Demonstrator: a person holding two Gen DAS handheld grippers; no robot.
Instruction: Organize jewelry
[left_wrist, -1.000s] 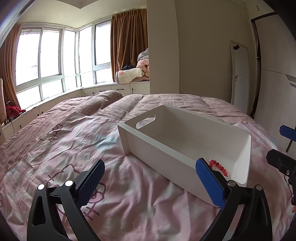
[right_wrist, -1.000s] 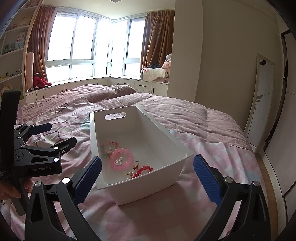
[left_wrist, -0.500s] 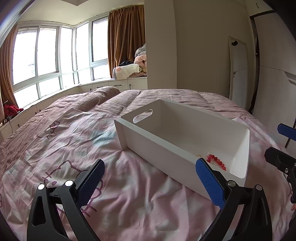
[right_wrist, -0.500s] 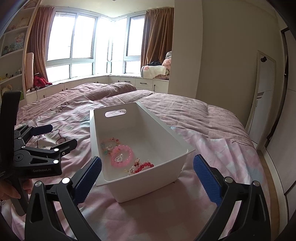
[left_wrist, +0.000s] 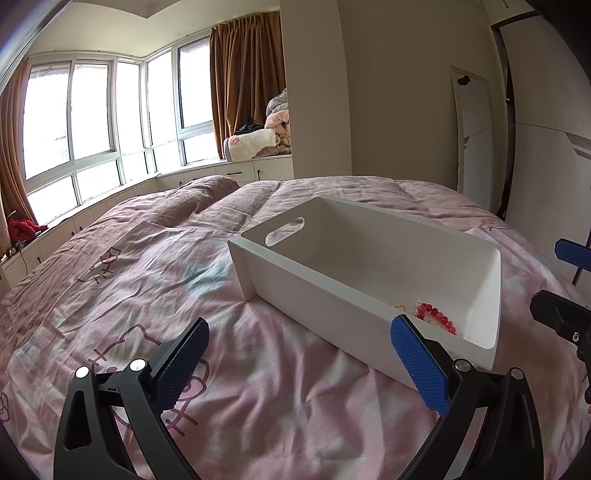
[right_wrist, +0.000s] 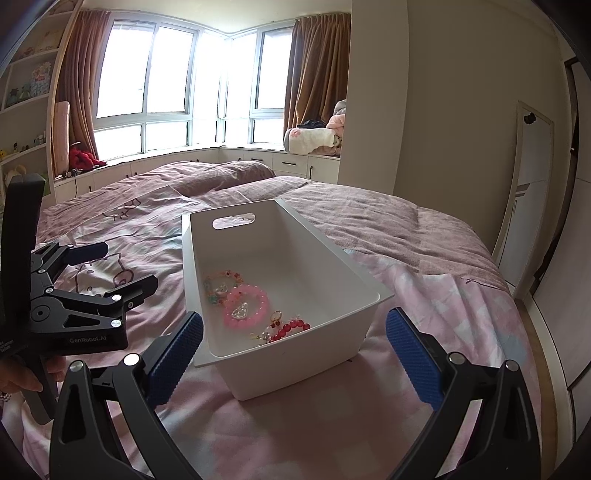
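Observation:
A white plastic bin (right_wrist: 362, 284) with a handle slot stands on the pink bed. In it lie a pink bead bracelet (right_wrist: 245, 308), a red bead bracelet (right_wrist: 291, 329), a pastel bracelet (right_wrist: 221, 283) and small gold pieces (right_wrist: 275, 316). The left wrist view shows the bin (left_wrist: 314, 291) from its long side, with only the red beads (left_wrist: 436, 318) visible. My right gripper (right_wrist: 295, 347) is open and empty, just in front of the bin's near end. My left gripper (left_wrist: 301, 360) is open and empty, left of the bin; it also shows in the right wrist view (right_wrist: 122, 271).
The bed's pink quilt (right_wrist: 295, 424) lies wrinkled all around the bin. The bed's right edge (right_wrist: 517, 306) drops to the floor beside a white wardrobe (right_wrist: 532, 192). A window bench with folded blankets (right_wrist: 314, 140) runs behind the bed.
Both grippers have drawn slightly back and up from the bin, so it sits a little farther off in both views. Both stay open and empty.

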